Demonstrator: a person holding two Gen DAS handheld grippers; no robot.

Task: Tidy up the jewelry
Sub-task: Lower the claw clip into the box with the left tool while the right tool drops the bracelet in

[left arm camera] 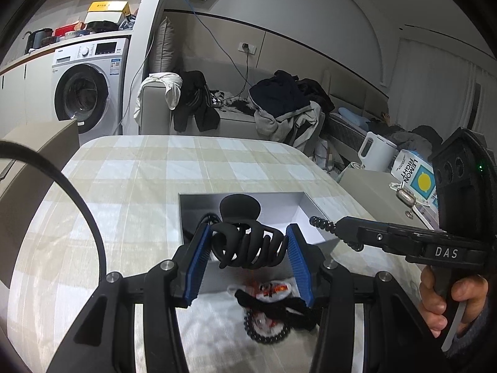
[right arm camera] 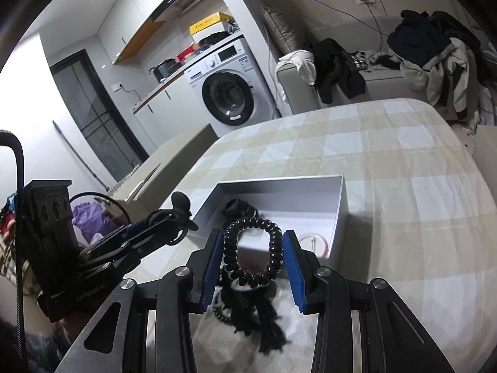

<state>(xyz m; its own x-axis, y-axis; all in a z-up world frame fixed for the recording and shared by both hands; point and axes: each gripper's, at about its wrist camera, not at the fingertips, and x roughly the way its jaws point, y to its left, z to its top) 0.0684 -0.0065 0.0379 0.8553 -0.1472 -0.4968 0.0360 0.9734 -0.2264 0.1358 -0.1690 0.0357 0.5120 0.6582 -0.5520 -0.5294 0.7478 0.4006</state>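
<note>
Looking down my left gripper (left arm camera: pixel 248 248) first, I see its blue pads (left arm camera: pixel 198 258) clamped on either end of a black claw hair clip (left arm camera: pixel 248 244), whose long axis runs crosswise from pad to pad, teeth hanging downward. Beneath it, nearest to me on the checked tablecloth (left arm camera: pixel 124 186), lies a small heap: a black fabric tie (left arm camera: pixel 279 307), a beaded band (left arm camera: pixel 267 332) and something white with orange marks that I cannot identify.

My right gripper (right arm camera: pixel 253 258) is clamped on a black spiral hair tie (right arm camera: pixel 253 248), held as an upright ring with its opening facing me, its sides pressed between the two blue pads. The person's hand (left arm camera: pixel 447 298) is wrapped around that gripper's handle.

Just past both sets of fingertips sits the open white box (right arm camera: pixel 338 214), directly ahead and slightly below. Something dark already lies on its floor (another hair piece, I judge), and a thin pinkish ring (right arm camera: pixel 313 242) rests in the near right corner.

Both grippers hover at the box's near edge, the left clip already above the interior. I judge a short forward reach and a release would drop either item inside; the left looks marginally nearer.
</note>
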